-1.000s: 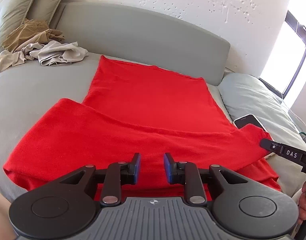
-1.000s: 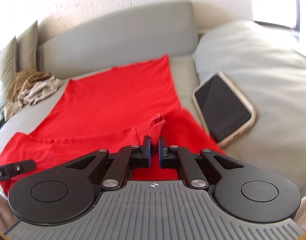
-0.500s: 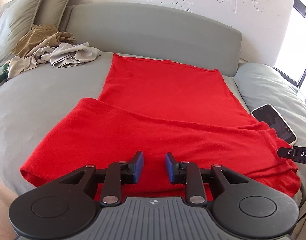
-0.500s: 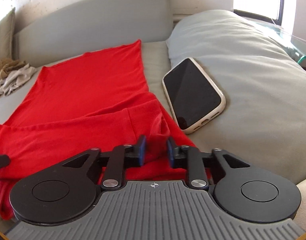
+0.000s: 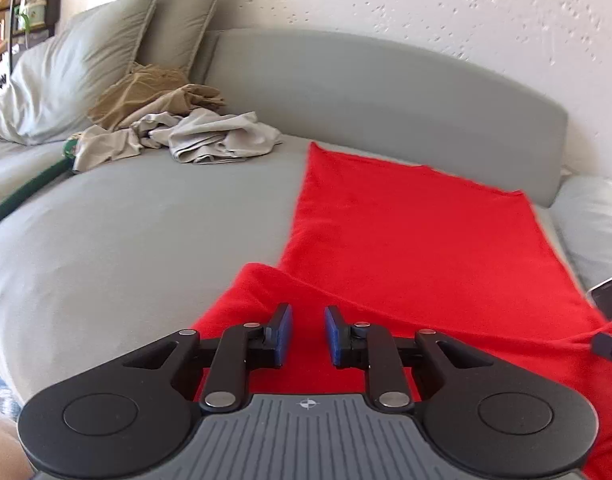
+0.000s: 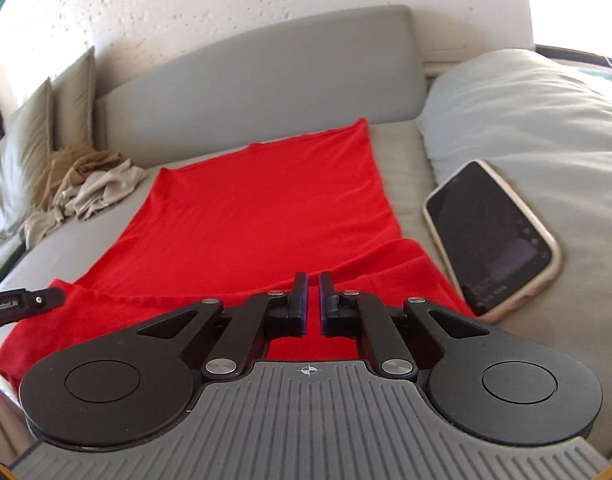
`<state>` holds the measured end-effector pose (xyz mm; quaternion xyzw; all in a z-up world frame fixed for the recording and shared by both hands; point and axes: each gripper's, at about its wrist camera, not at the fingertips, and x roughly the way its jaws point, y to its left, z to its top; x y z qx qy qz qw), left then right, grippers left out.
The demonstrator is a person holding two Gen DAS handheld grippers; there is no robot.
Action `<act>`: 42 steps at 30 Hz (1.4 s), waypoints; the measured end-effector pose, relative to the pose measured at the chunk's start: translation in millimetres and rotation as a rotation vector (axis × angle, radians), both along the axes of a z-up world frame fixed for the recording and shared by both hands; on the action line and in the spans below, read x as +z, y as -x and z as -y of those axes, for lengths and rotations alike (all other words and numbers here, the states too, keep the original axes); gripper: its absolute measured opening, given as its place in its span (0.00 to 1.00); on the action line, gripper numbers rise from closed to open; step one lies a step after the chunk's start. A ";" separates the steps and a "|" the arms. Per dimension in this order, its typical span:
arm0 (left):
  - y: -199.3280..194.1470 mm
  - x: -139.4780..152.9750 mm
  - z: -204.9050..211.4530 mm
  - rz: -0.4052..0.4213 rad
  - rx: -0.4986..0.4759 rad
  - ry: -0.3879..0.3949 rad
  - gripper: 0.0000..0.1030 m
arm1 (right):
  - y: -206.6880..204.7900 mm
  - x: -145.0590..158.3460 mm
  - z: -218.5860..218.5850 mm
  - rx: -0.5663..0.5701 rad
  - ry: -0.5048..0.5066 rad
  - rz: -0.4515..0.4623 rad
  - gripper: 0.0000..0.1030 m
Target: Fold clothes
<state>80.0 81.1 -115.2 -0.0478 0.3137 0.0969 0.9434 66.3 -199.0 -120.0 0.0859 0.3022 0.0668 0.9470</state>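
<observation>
Left wrist view: left gripper [image 5: 307, 328] (fingers parted) hovers above red garment [image 5: 417, 240].

Bright daylight, window glare, fisheye bending

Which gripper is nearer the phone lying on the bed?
Right. The right gripper hovers over the red garment's edge just beside the phone; the left gripper is farther along the garment, away from it.

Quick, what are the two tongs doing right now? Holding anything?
Left tongs: open, holding nothing, over the red cloth.
Right tongs: nearly closed with a narrow gap, nothing visibly pinched.
</observation>
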 end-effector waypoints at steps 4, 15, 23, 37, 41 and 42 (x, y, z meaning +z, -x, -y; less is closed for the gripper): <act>-5.0 -8.2 -5.7 -0.029 0.090 -0.162 0.21 | -16.1 -23.1 -4.0 -0.026 0.045 -0.004 0.06; 47.8 14.4 -24.1 0.079 0.150 0.009 0.16 | 17.1 7.1 62.5 -0.303 -0.120 0.026 0.07; 65.0 10.3 53.1 0.033 -0.321 -0.045 0.22 | 52.5 13.7 -17.4 0.075 0.031 -0.004 0.08; 84.9 16.6 -2.6 -0.129 0.095 0.019 0.23 | 77.8 13.4 31.7 -0.101 0.132 -0.150 0.03; 97.1 31.1 5.0 -0.024 -0.063 0.083 0.20 | 87.9 25.7 48.2 -0.165 0.040 -0.160 0.14; 98.9 30.3 13.2 -0.012 -0.130 0.077 0.20 | 91.4 28.1 47.6 -0.136 0.006 -0.152 0.14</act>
